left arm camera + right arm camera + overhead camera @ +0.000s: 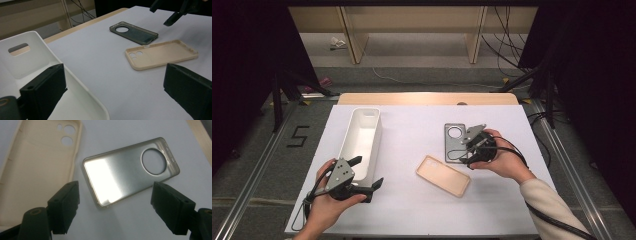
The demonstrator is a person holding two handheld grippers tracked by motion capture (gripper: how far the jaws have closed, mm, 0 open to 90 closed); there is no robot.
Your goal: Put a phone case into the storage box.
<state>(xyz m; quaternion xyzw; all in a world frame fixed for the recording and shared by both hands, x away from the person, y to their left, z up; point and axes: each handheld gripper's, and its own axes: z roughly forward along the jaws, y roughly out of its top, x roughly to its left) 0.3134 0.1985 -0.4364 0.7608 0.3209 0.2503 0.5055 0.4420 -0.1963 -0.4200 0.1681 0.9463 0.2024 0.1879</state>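
Note:
A grey phone case (453, 141) with a round camera hole lies open side up on the white table cover. A beige phone case (443, 175) lies just in front of it, also open side up. My right gripper (462, 151) hovers over the grey case's near end with its jaws open. In the right gripper view the grey case (125, 175) lies between and beyond the open jaws (117, 195), untouched, with the beige case (37, 165) at the left. My left gripper (368, 171) is open and holds nothing, beside the white bin (361, 142).
The long white bin (37, 57) stands at the table's left, one left jaw over its near corner. In the left gripper view the beige case (161, 53) and the grey case (133, 32) lie ahead. Wooden table edge (427, 98) at the back; dark stands on both sides.

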